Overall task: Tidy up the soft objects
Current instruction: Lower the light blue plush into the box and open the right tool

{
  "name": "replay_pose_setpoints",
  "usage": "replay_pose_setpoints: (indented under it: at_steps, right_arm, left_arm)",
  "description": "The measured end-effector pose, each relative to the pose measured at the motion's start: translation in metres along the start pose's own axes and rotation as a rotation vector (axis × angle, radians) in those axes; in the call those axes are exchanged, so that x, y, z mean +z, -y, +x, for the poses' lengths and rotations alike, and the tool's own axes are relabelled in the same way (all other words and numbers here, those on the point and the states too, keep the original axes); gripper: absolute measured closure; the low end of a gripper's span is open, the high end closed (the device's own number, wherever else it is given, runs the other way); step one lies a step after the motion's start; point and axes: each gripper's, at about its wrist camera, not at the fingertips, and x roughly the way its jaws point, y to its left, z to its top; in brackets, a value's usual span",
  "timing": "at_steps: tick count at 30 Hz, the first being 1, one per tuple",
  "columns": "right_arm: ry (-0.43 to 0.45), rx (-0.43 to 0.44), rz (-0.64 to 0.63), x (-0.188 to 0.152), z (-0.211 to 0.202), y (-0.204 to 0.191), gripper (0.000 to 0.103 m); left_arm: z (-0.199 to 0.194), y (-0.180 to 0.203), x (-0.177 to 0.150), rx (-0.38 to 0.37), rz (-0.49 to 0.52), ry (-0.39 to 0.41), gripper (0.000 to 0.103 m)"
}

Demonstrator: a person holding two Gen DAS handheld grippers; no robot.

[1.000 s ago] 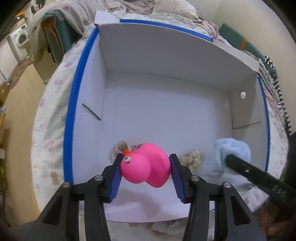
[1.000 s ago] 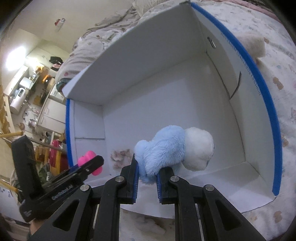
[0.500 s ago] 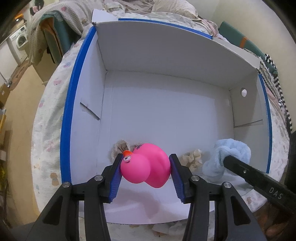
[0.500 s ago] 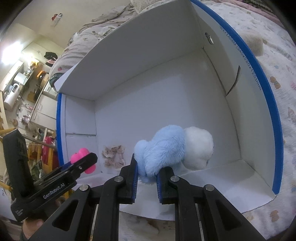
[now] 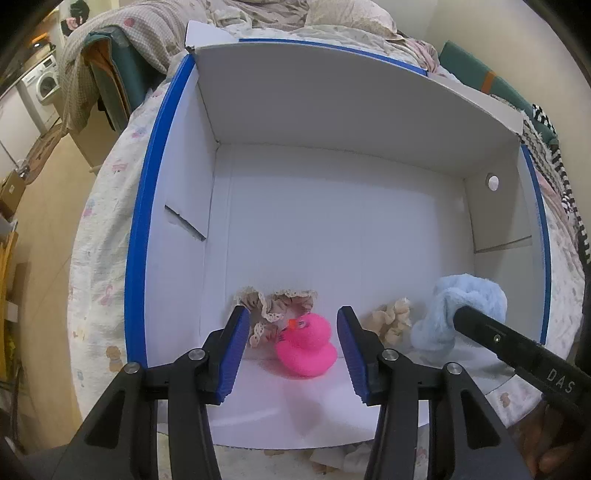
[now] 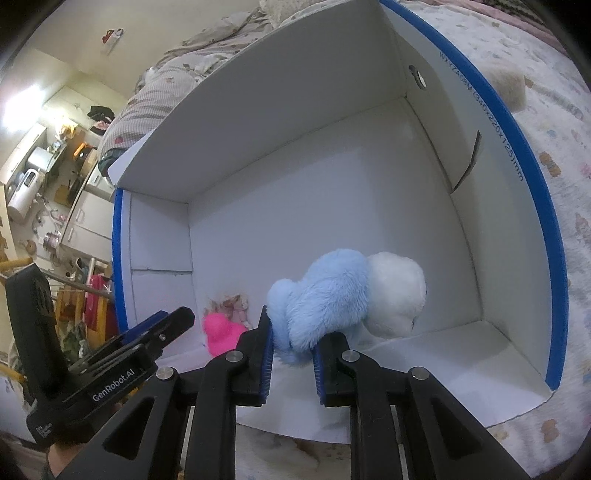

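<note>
A white box with blue rims lies open on a bed. My left gripper is open above the box's near edge. A pink rubber duck sits on the box floor between and below its fingers, also in the right wrist view. My right gripper is shut on a light blue and white plush toy, held over the box's near right part; it shows in the left wrist view. Two lace scrunchies and a beige one lie on the box floor.
The box sits on a floral bedsheet. A beige fuzzy item lies on the bed beyond the box's right wall. Rumpled bedding piles up behind the box. Floor and a washing machine are at far left.
My left gripper has opened and let go of the pink duck, which has dropped onto the box floor. The right gripper still holds the plush toy, nearly in the same place.
</note>
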Motion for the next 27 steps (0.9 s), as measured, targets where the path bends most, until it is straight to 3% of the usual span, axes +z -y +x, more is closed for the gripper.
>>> replay_pose_setpoints:
  at_steps: [4, 7, 9, 11, 27]
  right_arm:
    - [0.002, -0.001, -0.003, 0.000, 0.000, 0.000, 0.069]
    - [0.020, 0.000, -0.007, 0.001, -0.004, -0.001, 0.032]
    - [0.046, 0.005, -0.011, 0.001, -0.008, -0.003, 0.023]
    - [0.059, 0.013, -0.010, 0.002, -0.011, -0.005, 0.000]
    - [0.101, 0.019, -0.013, 0.005, -0.020, -0.008, 0.000]
  left_arm:
    - [0.000, -0.001, -0.001, 0.005, -0.005, -0.004, 0.048]
    - [-0.003, -0.002, 0.000, -0.002, -0.015, 0.003, 0.040]
    - [-0.005, -0.002, 0.000, -0.009, -0.015, 0.007, 0.037]
    - [-0.009, -0.002, 0.000, 0.011, -0.001, 0.023, 0.037]
    - [-0.016, -0.005, 0.003, 0.043, -0.005, 0.058, 0.037]
